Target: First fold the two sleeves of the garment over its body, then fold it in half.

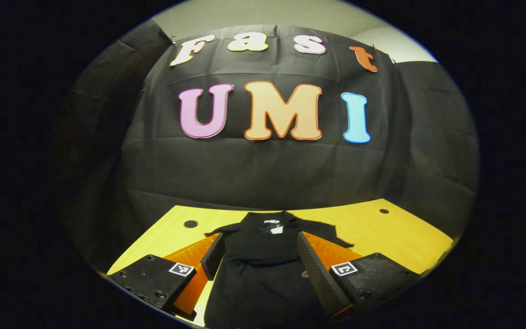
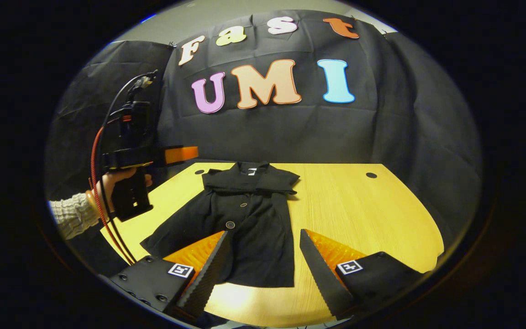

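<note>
Lying flat on the table (image 2: 359,205), the garment (image 2: 240,219) is seen at 12 o'clock of both spread claws, left claw (image 1: 258,265) and right claw (image 2: 263,260).

Tabletop (image 2: 359,205): light yellow wood-grain surface with a rounded near edge, backed directly by the black cloth wall; two small dark round holes sit near its far corners, one to the left (image 2: 199,172) and one to the right (image 2: 371,175). Lying directly on it: one black garment (image 2: 244,219), spread flat with its collar toward the wall and hem toward the near edge, buttons showing down the front, both short sleeves folded in over the upper body, placed left of the tabletop's centre.
</note>
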